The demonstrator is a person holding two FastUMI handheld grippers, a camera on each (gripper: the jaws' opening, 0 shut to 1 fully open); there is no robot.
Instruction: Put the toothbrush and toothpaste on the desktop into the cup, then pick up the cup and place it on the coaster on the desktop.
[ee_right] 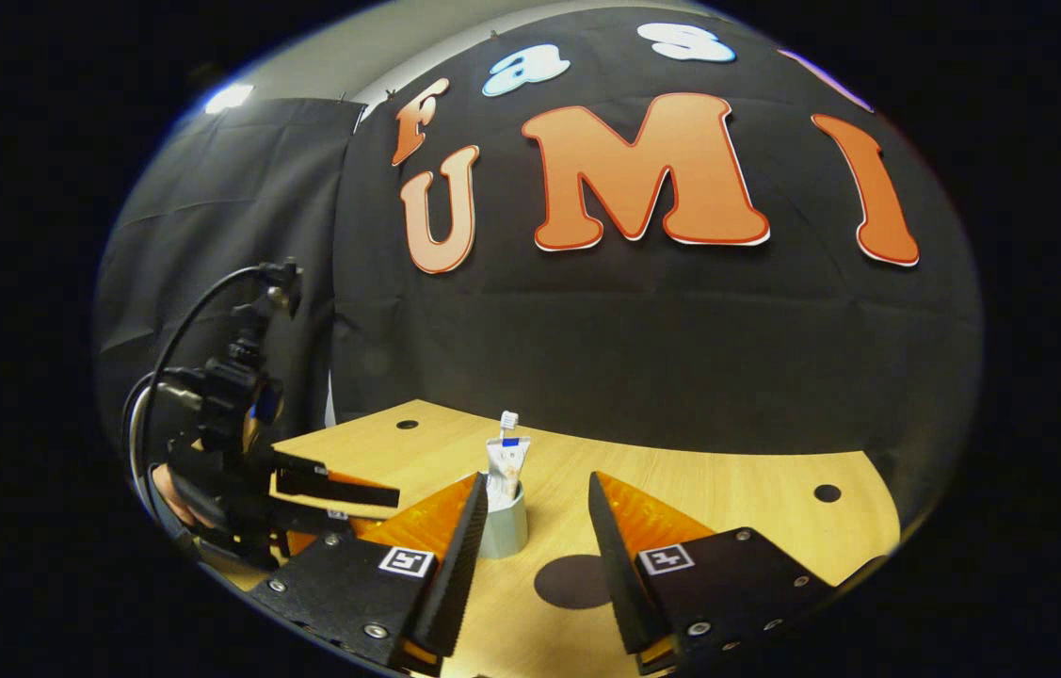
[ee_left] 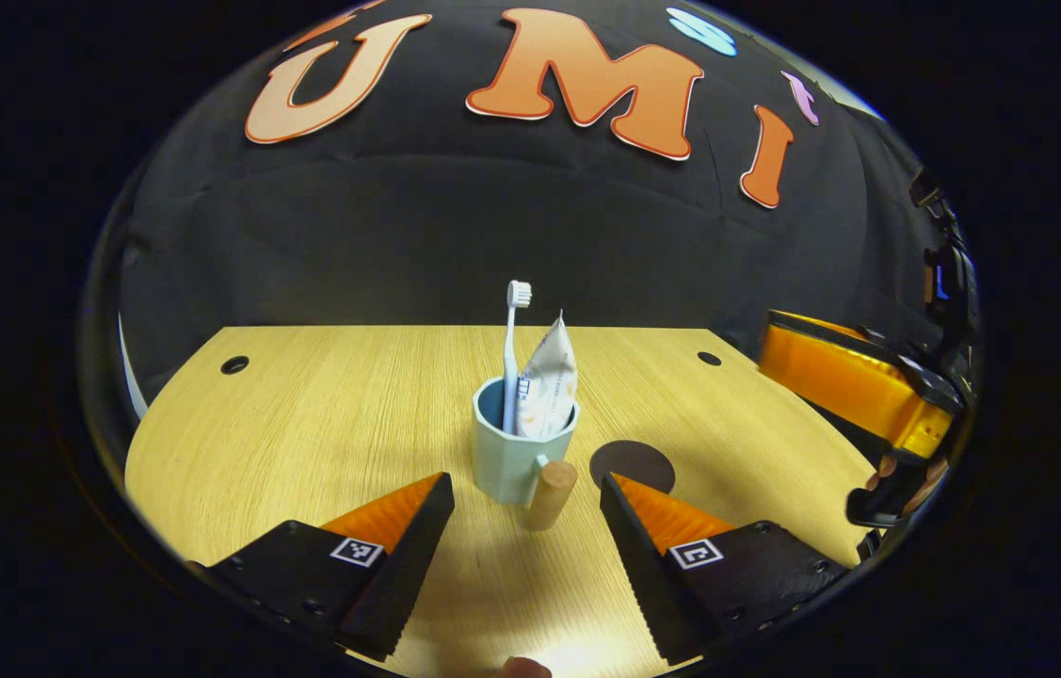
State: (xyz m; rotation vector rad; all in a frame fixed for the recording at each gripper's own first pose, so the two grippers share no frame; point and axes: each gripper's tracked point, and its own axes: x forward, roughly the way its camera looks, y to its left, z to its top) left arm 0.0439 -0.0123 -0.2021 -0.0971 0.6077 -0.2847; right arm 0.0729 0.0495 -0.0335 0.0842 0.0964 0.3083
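Observation:
A pale blue cup [ee_left: 506,457] with a wooden handle [ee_left: 551,492] stands upright on the wooden desktop [ee_left: 304,424]. Inside it a white toothbrush [ee_left: 513,348] stands head up beside a white toothpaste tube [ee_left: 549,381]. A dark round coaster [ee_left: 632,463] lies just right of the cup, apart from it. My left gripper [ee_left: 525,482] is open, its fingertips just short of the cup on either side. In the right gripper view the cup [ee_right: 504,529], tube [ee_right: 504,466] and coaster [ee_right: 572,581] lie ahead of my open right gripper [ee_right: 536,480], which holds nothing.
The right gripper's orange and black body [ee_left: 855,381], held by a hand [ee_left: 897,471], hangs over the table's right edge. The left gripper [ee_right: 332,490] with its cable sits left of the cup. Small round holes [ee_left: 234,364] mark the desktop's far corners.

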